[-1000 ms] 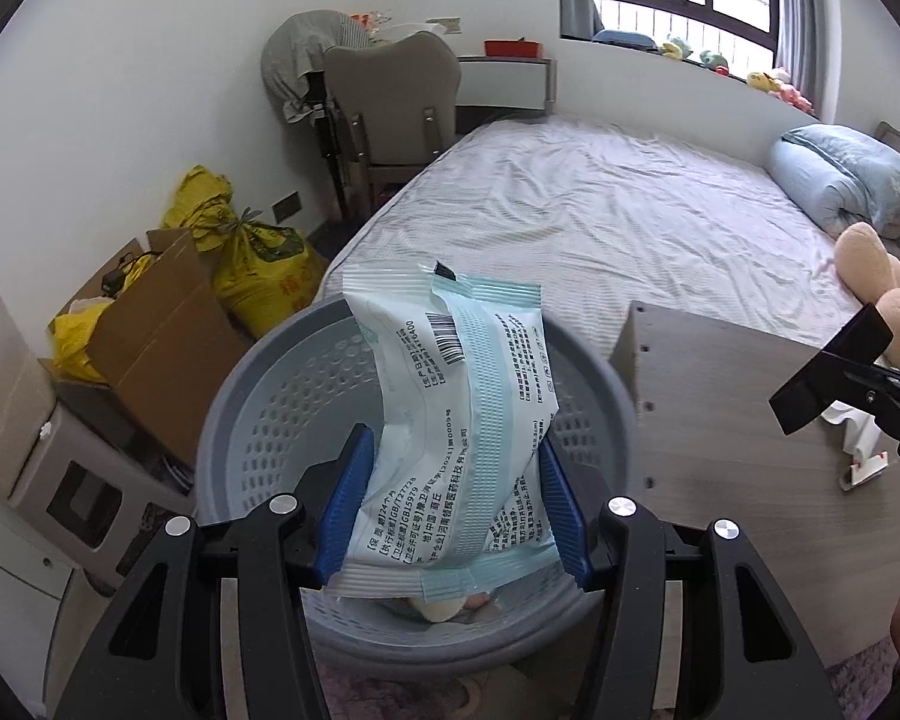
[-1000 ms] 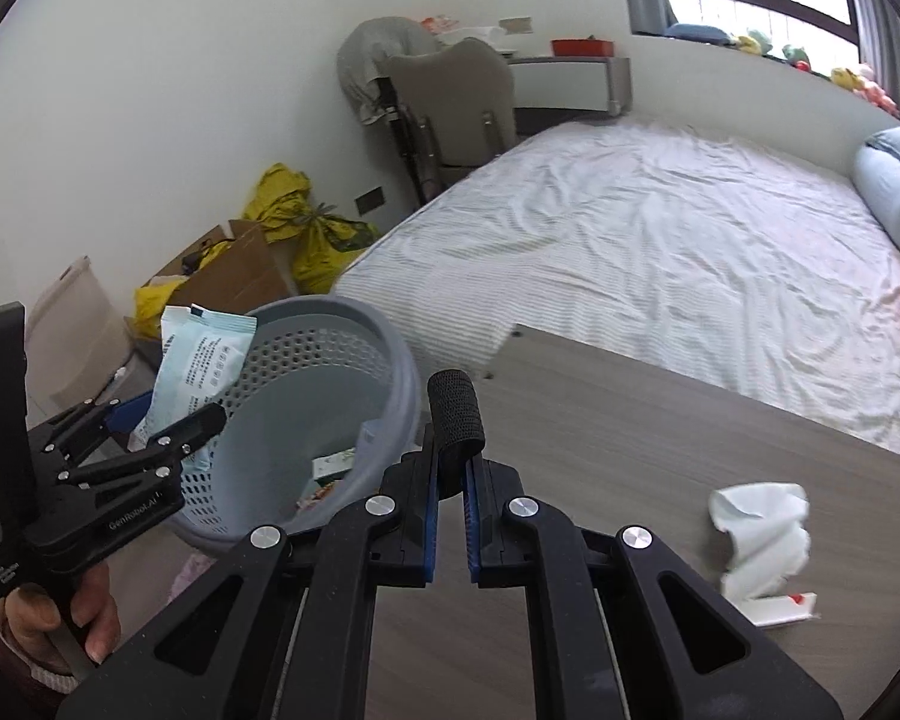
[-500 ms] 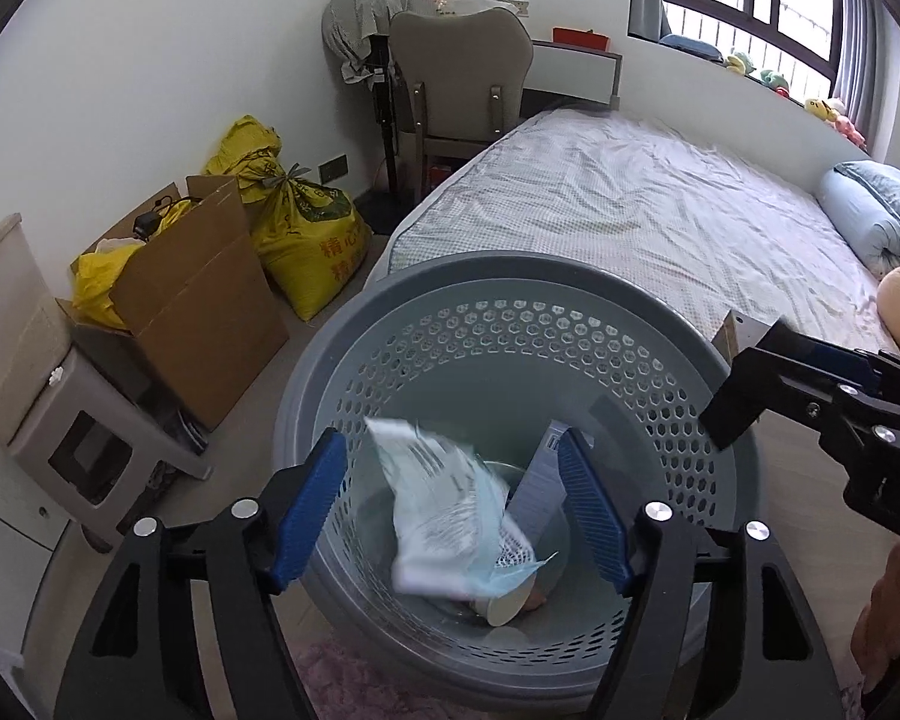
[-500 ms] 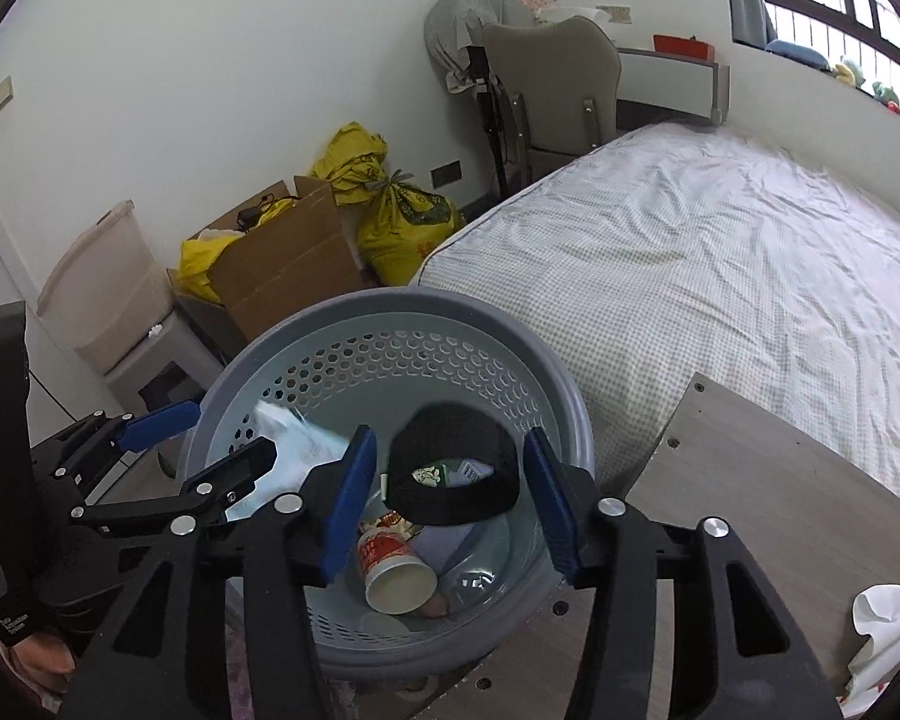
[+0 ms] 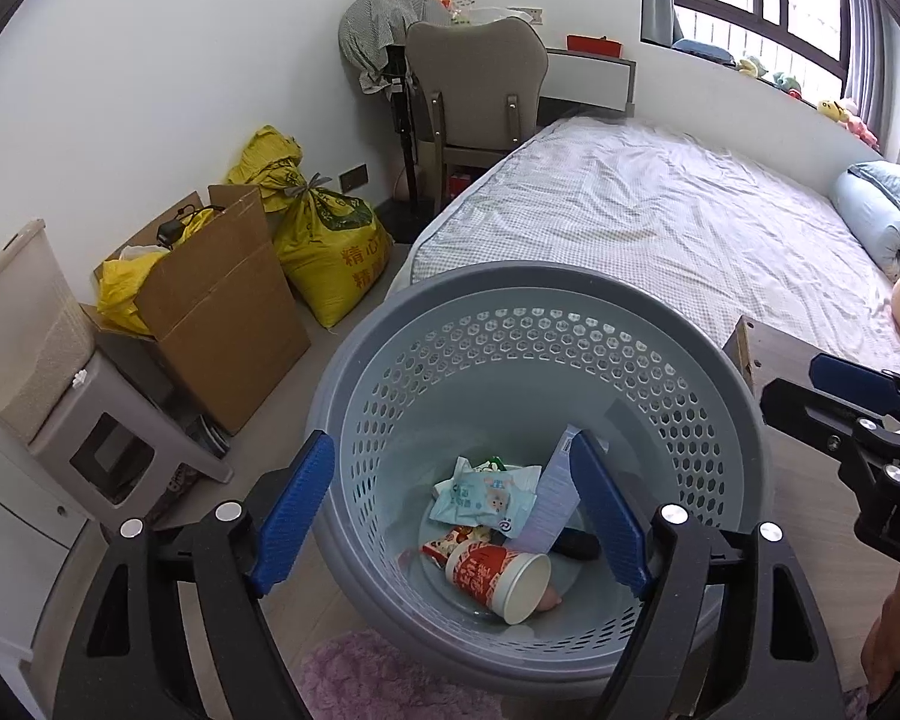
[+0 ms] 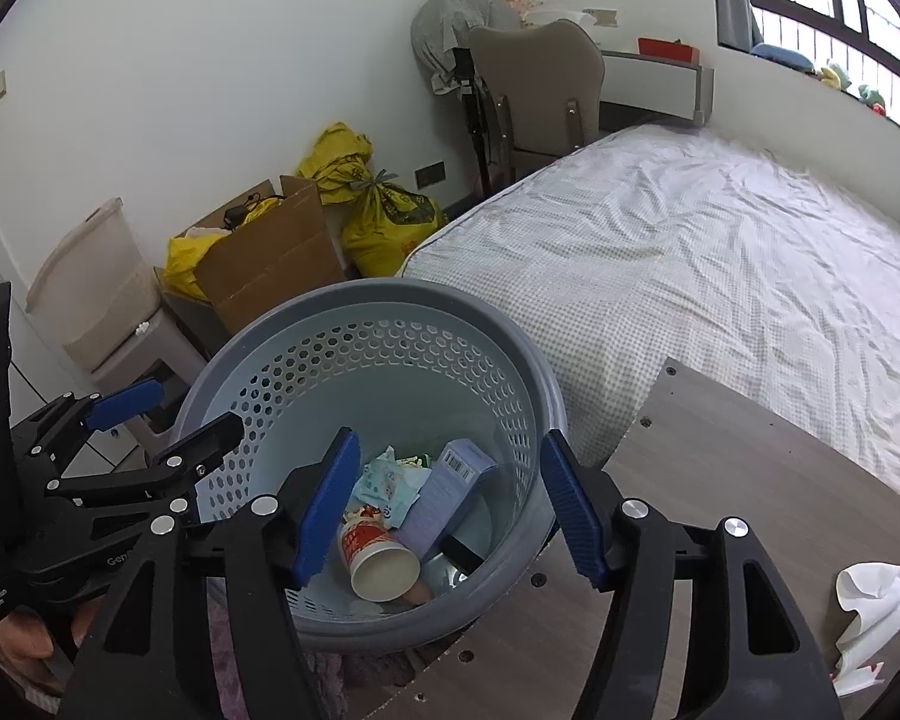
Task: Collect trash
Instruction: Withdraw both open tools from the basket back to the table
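A grey perforated basket (image 5: 708, 372) (image 6: 510, 360) stands on the floor beside the wooden table. Inside lie a pale blue wipes packet (image 5: 483, 495) (image 6: 387, 483), a red paper cup (image 5: 498, 576) (image 6: 378, 558), a lilac box (image 5: 549, 495) (image 6: 444, 495) and a black band (image 5: 576, 546) (image 6: 462, 552). My left gripper (image 5: 456, 516) is open and empty above the basket. My right gripper (image 6: 450, 510) is open and empty above it too. A crumpled white tissue (image 6: 870, 606) lies on the table at the right.
The wooden table (image 6: 750, 468) is to the right of the basket, the bed (image 5: 660, 222) behind it. A cardboard box (image 5: 222, 294), yellow bags (image 5: 324, 252), a grey stool (image 5: 108, 438) and a chair (image 5: 480, 90) stand along the wall. A pink rug (image 5: 378, 678) lies under the basket.
My left gripper opened and the blue packet dropped into the basket. My right gripper moved over the basket, opened and let the black band fall in.
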`<state>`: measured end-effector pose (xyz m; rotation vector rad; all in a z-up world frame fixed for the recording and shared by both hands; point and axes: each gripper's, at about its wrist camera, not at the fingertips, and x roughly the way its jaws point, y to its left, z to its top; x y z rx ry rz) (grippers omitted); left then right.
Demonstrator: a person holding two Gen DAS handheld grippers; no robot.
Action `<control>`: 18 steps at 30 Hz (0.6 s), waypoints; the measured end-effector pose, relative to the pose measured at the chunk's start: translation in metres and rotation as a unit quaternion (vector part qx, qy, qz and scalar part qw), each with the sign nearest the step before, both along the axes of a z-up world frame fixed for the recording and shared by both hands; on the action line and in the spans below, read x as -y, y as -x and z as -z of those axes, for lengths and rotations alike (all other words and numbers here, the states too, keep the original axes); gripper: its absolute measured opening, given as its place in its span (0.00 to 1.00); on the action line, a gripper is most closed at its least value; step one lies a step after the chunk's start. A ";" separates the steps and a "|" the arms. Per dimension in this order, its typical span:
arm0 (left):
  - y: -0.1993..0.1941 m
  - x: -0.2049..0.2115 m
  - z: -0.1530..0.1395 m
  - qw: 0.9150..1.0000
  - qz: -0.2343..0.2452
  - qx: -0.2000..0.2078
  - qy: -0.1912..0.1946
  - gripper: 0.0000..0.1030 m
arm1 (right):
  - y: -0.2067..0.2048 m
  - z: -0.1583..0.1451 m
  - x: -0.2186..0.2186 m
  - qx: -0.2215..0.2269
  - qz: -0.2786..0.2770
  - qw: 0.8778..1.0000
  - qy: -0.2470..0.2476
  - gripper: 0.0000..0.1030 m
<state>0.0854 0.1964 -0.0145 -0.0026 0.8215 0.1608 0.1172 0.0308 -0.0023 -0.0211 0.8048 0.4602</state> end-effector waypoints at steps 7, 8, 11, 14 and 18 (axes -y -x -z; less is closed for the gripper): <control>0.011 0.012 -0.005 1.000 0.009 0.003 0.001 0.77 | 0.022 -0.005 0.030 0.011 0.032 0.999 0.014 0.71; 0.012 0.015 -0.005 1.000 0.012 0.002 0.004 0.77 | 0.025 -0.005 0.035 0.010 0.038 0.999 0.015 0.72; 0.015 0.029 -0.008 1.000 0.027 0.004 0.008 0.77 | 0.037 -0.006 0.057 0.012 0.061 0.998 0.017 0.80; 0.019 0.049 -0.010 0.999 0.046 0.006 0.010 0.77 | 0.051 -0.005 0.078 0.014 0.084 0.996 0.023 0.83; 0.023 0.074 -0.011 0.997 0.072 0.008 0.020 0.78 | 0.071 -0.002 0.114 0.015 0.125 0.991 0.037 0.89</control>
